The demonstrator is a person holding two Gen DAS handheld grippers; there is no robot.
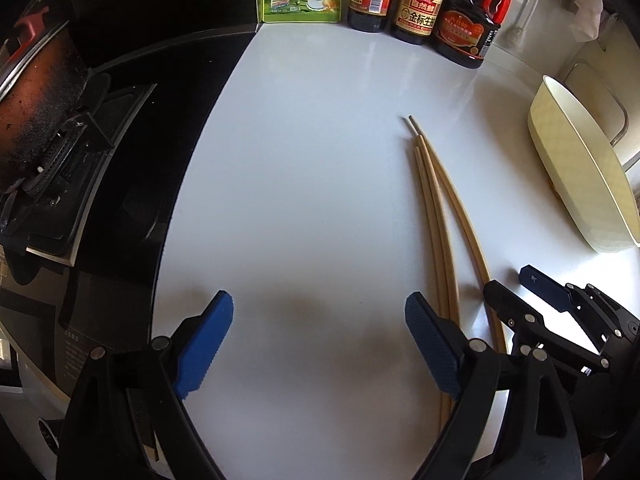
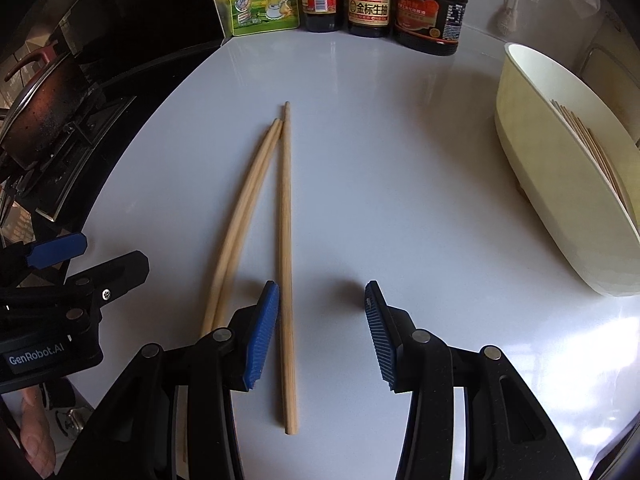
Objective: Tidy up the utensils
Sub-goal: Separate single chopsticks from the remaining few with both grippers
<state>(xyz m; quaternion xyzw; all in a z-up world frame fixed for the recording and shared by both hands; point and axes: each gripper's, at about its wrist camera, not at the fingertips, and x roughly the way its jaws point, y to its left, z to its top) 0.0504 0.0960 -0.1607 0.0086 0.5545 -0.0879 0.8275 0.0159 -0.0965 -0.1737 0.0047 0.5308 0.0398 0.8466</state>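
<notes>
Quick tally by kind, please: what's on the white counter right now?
Loose chopsticks: 3
Sauce bottles: 3
Seasoning pouch: 1
Cream utensil holder: 1 (chopsticks inside, number unclear)
Total: 8

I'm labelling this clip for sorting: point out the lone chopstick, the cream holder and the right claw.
Lone chopstick (image 2: 285, 240), right wrist view, mid-shaft.
Cream holder (image 2: 560, 216), right wrist view, outer wall.
Right claw (image 2: 320, 336), right wrist view, midway between fingertips.

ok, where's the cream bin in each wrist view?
Left wrist: cream bin at the right edge, right of the chopsticks.
Right wrist: cream bin at the right, more chopsticks inside.
Shared landmark: red-capped bottle at the counter's back.
</notes>
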